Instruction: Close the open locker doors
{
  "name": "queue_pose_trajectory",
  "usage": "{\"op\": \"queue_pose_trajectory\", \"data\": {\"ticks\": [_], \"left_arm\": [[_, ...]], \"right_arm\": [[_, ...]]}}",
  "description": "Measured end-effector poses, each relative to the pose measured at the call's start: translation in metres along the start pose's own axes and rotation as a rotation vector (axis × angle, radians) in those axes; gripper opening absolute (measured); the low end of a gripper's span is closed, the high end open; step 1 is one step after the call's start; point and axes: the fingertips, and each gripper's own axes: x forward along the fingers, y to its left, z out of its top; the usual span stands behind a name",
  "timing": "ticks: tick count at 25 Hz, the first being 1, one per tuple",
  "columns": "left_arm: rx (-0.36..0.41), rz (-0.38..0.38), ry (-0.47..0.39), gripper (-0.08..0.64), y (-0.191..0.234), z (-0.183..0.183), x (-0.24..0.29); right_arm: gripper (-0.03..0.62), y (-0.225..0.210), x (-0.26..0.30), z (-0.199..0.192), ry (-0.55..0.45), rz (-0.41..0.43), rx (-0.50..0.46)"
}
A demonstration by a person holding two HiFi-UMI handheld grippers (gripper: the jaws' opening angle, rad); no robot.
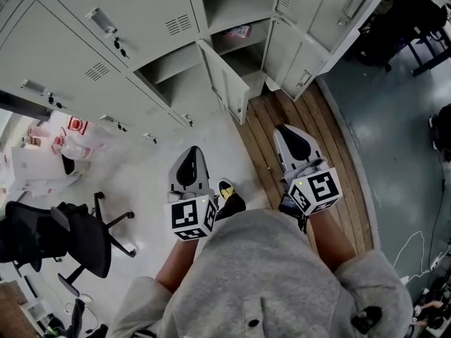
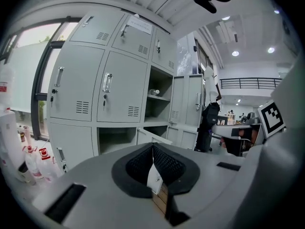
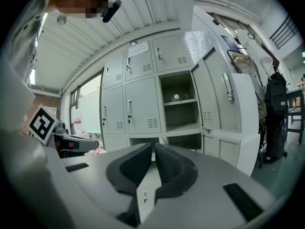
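A bank of pale grey lockers (image 1: 106, 55) stands ahead. One low door (image 1: 227, 83) swings out towards me from the bottom row. To its right, an upper door (image 1: 338, 9) and a lower door (image 1: 292, 58) also stand open, baring shelves (image 1: 236, 34). My left gripper (image 1: 190, 152) and right gripper (image 1: 287, 129) hover short of the lockers, both shut and empty. The left gripper view shows the low open door (image 2: 151, 136) past its closed jaws (image 2: 152, 147). The right gripper view shows the tall open door (image 3: 224, 97) to the right of its jaws (image 3: 153, 148).
A black office chair (image 1: 67, 238) stands at the lower left. Plastic bags and bottles (image 1: 56, 146) lie by the lockers' left end. A wooden floor strip (image 1: 303, 118) runs under the right doors. A dark bag on a chair (image 1: 398, 27) sits at the far right.
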Motion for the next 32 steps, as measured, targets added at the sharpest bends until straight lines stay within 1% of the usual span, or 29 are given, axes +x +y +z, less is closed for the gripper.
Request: {"op": "queue_pose_trajectory", "data": {"ticks": [5, 10, 15, 21, 26, 32], "left_arm": [[0.001, -0.018, 0.007, 0.011, 0.026, 0.010, 0.022], [-0.004, -0.047, 0.000, 0.011, 0.048, 0.018, 0.042], [-0.018, -0.063, 0.004, 0.011, 0.064, 0.016, 0.056], [-0.028, -0.103, 0.015, 0.011, 0.054, 0.016, 0.068], [-0.023, -0.124, 0.013, 0.012, 0.037, 0.022, 0.081], [-0.016, -0.118, -0.009, 0.011, 0.022, 0.040, 0.105]], "right_arm": [[0.043, -0.005, 0.031, 0.003, 0.011, -0.035, 0.019], [0.043, -0.003, 0.060, 0.007, 0.011, -0.052, 0.012], [0.043, -0.007, 0.073, 0.008, 0.014, -0.086, -0.009], [0.043, -0.032, 0.065, 0.011, 0.022, -0.145, -0.012], [0.043, -0.056, 0.059, 0.012, 0.025, -0.174, -0.025], [0.044, -0.122, 0.062, 0.007, 0.050, -0.231, -0.073]]}}
